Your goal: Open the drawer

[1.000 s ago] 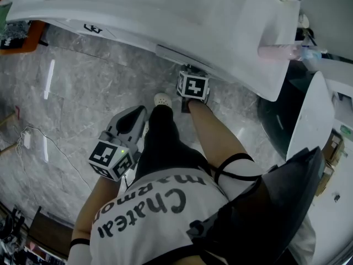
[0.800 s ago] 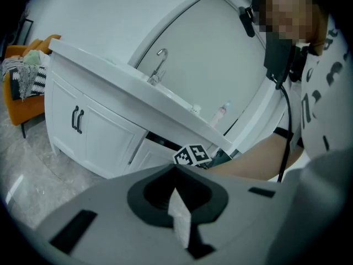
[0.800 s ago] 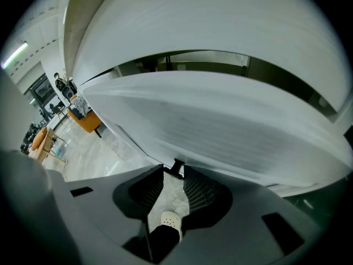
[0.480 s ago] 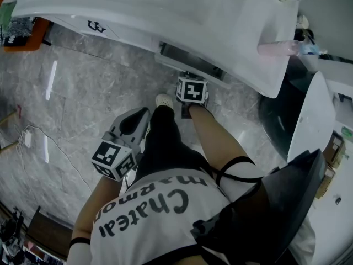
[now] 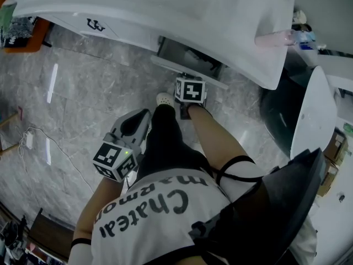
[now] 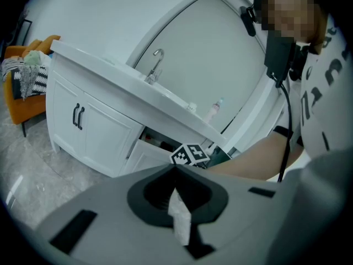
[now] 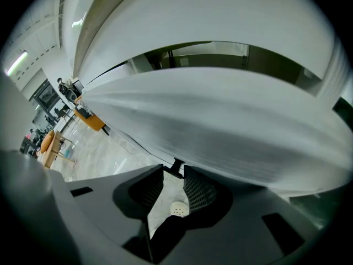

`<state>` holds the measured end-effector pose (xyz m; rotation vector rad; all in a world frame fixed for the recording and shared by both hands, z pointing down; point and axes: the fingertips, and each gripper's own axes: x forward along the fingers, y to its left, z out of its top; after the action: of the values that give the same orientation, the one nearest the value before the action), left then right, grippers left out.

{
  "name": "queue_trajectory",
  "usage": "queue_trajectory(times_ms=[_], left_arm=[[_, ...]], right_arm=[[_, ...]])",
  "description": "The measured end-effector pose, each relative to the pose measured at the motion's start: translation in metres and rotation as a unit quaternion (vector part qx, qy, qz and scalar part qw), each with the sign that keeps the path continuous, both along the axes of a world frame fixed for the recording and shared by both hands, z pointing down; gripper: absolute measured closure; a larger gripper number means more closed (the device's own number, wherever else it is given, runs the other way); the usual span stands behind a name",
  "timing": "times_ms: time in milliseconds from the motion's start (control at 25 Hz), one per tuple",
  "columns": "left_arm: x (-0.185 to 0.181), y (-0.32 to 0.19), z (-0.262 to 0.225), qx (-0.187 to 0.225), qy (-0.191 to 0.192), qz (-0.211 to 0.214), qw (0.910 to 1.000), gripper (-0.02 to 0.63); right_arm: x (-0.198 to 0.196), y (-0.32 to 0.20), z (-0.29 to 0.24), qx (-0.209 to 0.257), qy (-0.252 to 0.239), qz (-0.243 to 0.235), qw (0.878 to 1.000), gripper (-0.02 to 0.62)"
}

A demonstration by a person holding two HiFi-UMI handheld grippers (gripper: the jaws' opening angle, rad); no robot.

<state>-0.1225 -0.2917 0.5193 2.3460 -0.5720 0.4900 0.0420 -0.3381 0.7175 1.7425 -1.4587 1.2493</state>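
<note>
Drawer [image 5: 165, 64] stands part-open. Its white front is out from under the bench [image 5: 220, 15] edge, w/ a dark gap behind it in head view. In right gripper view the same front fills most of the frame, w/ the open slot above it.

Handle [image 7: 176, 167]: small, black, low on the drawer front. R tongs [image 7: 174, 176] are clamped on it, one ribbed pad each side. Their marker cube [image 5: 191, 90] sits just on the near side of the drawer front in head view. Person's forearm [image 5: 215, 142] runs back from the cube, w/ a black strap round it further up.

L tongs [image 6: 176, 174]: tips together, nothing btwn them. They're held well apart from the drawer, down-left of it in head view, next to the person's dark trouser leg [image 5: 162, 142]. A white shoe [image 5: 164, 99] is on the floor near the drawer front, just left of the cube.

Left of the drawer, same cabinet: two white doors w/ black door handles [image 6: 81, 116]. Above the drawer on the bench is a tap [image 6: 156, 65], w/ small bottles [image 6: 212, 110] further right.

Grey marble floor [image 5: 71, 93] spreads left of the drawer. A thin cable w/ white plug [image 5: 26, 139] lies on it, far from the drawer. An orange chair [image 6: 22, 93] w/ striped cloth on it stands past the cabinet's far end.
</note>
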Motion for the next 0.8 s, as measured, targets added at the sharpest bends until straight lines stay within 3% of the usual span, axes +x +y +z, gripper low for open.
queue_trajectory(times_ms=[800], left_arm=[[-0.015, 0.015, 0.004, -0.004, -0.006, 0.000, 1.0000, 0.597]], right_arm=[[-0.010, 0.009, 0.001, 0.002, 0.006, -0.007, 1.000, 0.474]])
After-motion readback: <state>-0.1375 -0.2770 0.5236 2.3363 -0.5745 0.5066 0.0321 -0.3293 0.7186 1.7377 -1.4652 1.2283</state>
